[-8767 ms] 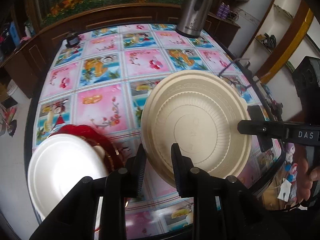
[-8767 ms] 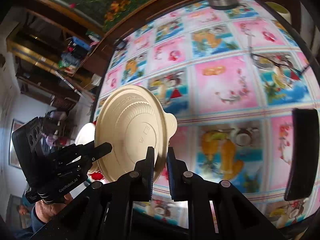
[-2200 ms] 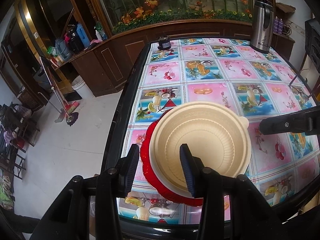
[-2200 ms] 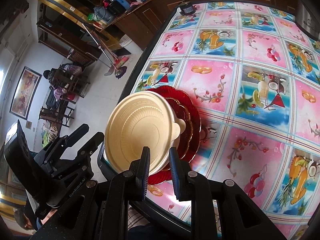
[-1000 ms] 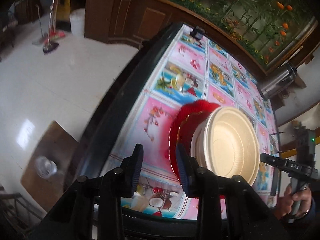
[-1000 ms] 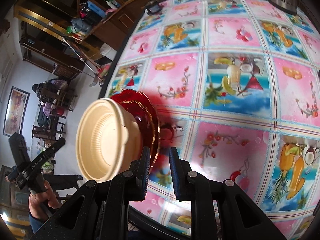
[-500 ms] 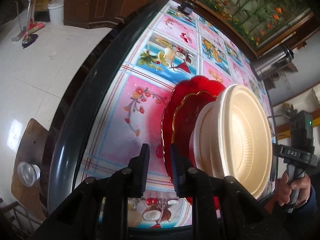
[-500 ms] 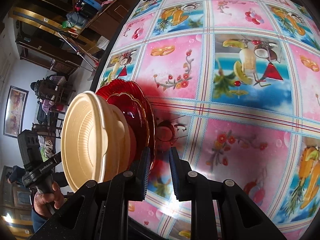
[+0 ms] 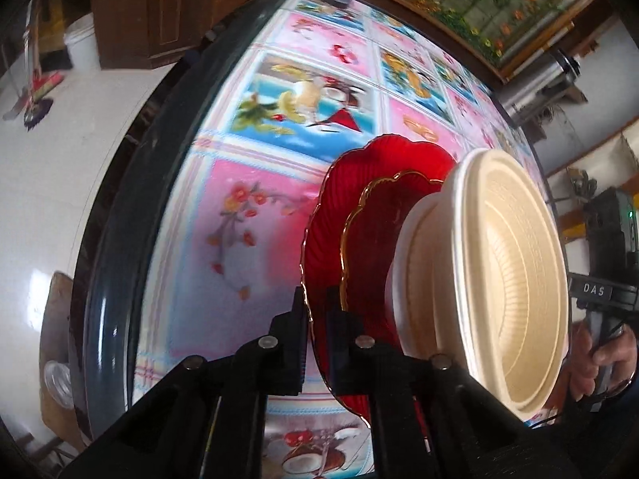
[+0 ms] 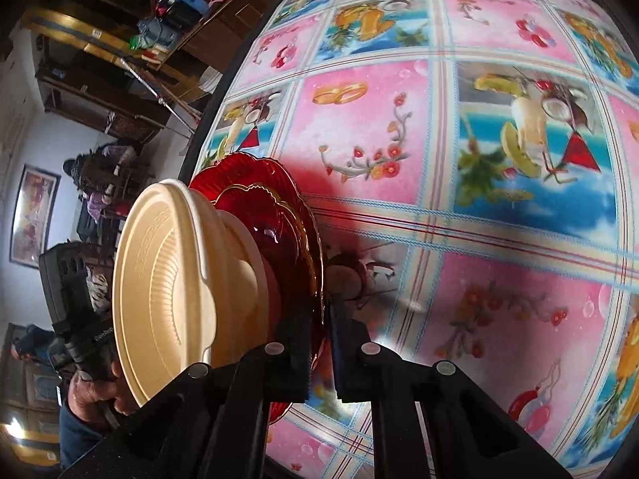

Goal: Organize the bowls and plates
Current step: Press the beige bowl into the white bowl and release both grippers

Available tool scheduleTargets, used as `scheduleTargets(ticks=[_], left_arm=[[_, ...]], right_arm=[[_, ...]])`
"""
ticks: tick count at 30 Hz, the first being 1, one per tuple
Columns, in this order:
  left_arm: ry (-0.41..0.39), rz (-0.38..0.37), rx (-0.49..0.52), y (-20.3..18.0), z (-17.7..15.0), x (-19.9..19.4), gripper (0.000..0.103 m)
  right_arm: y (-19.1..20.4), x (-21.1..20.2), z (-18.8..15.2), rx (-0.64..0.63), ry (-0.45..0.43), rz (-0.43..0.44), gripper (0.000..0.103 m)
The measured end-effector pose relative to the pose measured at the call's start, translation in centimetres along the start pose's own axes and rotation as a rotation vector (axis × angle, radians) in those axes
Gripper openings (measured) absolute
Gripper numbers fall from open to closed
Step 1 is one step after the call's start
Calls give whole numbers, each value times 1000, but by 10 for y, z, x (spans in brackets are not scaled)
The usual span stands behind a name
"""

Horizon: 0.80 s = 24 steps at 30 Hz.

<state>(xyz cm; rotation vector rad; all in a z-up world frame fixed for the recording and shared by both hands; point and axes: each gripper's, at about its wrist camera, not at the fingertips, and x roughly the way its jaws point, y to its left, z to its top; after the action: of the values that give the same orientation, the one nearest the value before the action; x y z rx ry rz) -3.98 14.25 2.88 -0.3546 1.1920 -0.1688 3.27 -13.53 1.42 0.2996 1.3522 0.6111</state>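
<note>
A stack stands near the table's edge: a large red plate (image 9: 331,199) (image 10: 247,167), on it a smaller gold-rimmed red plate (image 9: 379,219) (image 10: 279,215), and on top nested cream bowls (image 9: 511,279) (image 10: 159,279). My left gripper (image 9: 317,307) has its jaws closing tight on the large red plate's near rim, which runs between the pads. My right gripper (image 10: 324,319) pinches the opposite rim the same way. In each wrist view, the other gripper's body (image 9: 611,223) (image 10: 68,291) shows behind the bowls, held by a hand.
The table wears a cloth of pink and blue picture squares (image 9: 239,239) (image 10: 499,299) and has a dark rounded edge (image 9: 120,239). A steel flask (image 9: 535,84) stands at the far side. White floor and a low stool (image 9: 56,359) lie beyond the edge.
Both grippers have sunk toward the stack, and their jaws have narrowed from a gap beside the red plate to a pinch on its rim. The stack looks larger and closer now.
</note>
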Motion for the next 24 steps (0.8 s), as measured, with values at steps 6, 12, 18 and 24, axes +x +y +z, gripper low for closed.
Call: scheduleTargets(ticks=[6,12,18,24], left_arm=[[28,-17,87,-46,13,18,8],[69,-43,178,-113,27,47,8],[88,-50,245,-174,31,76,8],[56,-34,241,-196,35,92,9]], right_arm=[[-24,-30,-1,47,-62,-19,9],[-73,-77,-8,142,-145,-68,9],[-126,-113,-21,245,-205,-125,9],[-155,-131,-24,282,-240,-160,9]])
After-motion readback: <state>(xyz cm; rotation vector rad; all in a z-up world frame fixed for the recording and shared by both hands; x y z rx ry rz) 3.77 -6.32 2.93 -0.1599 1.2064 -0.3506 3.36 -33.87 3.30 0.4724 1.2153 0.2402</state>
